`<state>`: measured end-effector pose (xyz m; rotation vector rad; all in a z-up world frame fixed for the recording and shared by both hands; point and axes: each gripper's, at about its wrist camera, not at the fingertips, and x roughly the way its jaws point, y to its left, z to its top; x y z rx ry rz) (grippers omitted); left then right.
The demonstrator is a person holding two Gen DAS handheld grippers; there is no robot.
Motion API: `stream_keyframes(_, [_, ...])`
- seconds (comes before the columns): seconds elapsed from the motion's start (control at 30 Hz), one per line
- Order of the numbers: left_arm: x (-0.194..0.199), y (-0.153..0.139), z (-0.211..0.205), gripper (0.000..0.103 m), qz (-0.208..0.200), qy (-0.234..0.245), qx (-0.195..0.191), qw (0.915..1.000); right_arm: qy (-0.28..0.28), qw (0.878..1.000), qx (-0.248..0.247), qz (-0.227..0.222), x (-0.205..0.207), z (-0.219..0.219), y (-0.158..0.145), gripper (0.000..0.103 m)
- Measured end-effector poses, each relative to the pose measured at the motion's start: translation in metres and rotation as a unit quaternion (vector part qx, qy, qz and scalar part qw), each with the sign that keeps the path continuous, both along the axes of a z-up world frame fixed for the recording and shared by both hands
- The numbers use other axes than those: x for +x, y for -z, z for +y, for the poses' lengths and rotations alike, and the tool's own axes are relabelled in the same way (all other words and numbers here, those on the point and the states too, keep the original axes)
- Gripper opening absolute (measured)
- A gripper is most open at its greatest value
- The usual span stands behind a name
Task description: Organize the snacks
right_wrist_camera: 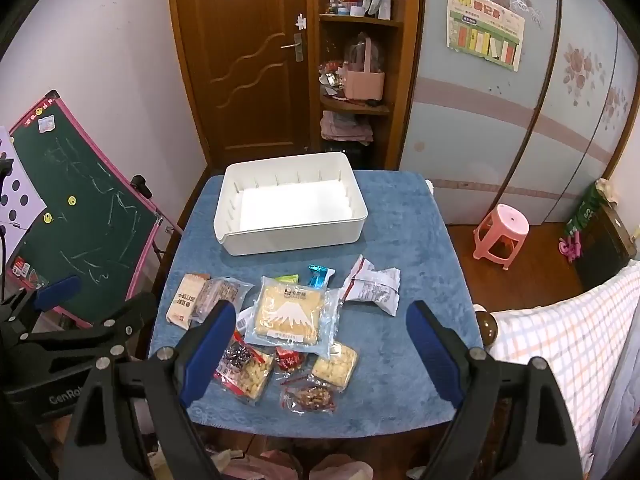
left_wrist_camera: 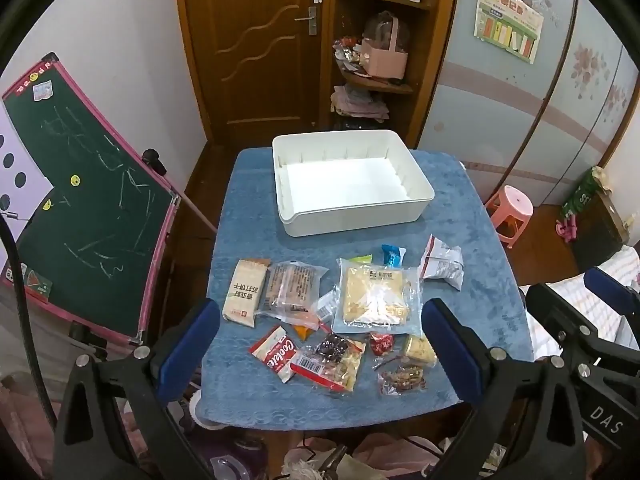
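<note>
An empty white bin (left_wrist_camera: 352,212) (right_wrist_camera: 292,236) stands at the far end of the blue-covered table (left_wrist_camera: 248,248) (right_wrist_camera: 412,264). Several snack packets lie nearer me: a large clear bread pack (left_wrist_camera: 376,296) (right_wrist_camera: 290,312), a beige cracker bar (left_wrist_camera: 245,292) (right_wrist_camera: 185,300), a red and white cookie packet (left_wrist_camera: 276,354), a white pouch (left_wrist_camera: 442,266) (right_wrist_camera: 374,284), and a blue candy (left_wrist_camera: 393,256) (right_wrist_camera: 320,274). My left gripper (left_wrist_camera: 320,344) hovers open above the near snacks, holding nothing. My right gripper (right_wrist_camera: 320,344) also hangs open and empty over the near edge.
A green chalkboard with a pink frame (left_wrist_camera: 84,208) (right_wrist_camera: 76,232) leans left of the table. A pink stool (left_wrist_camera: 512,212) (right_wrist_camera: 502,236) stands on the floor at right. A checked cloth (right_wrist_camera: 568,344) lies at the near right. Door and shelves stand behind.
</note>
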<state>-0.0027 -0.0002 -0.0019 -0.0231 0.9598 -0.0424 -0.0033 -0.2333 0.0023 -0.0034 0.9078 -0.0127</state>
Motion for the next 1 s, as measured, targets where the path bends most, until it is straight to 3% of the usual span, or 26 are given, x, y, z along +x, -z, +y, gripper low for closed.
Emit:
stream_keyframes(0.77, [0.005,-0.014,-0.001,0.1,-0.016,0.0,0.018,0.9997,-0.002,1.0,-0.001,-0.005,0.002,0.0,-0.001,0.088])
stream_keyframes(1.0, [0.009,-0.01,0.001,0.1,-0.007,0.004,0.005,1.0,-0.002,1.0,0.001,-0.004,0.002,-0.002,0.0,0.088])
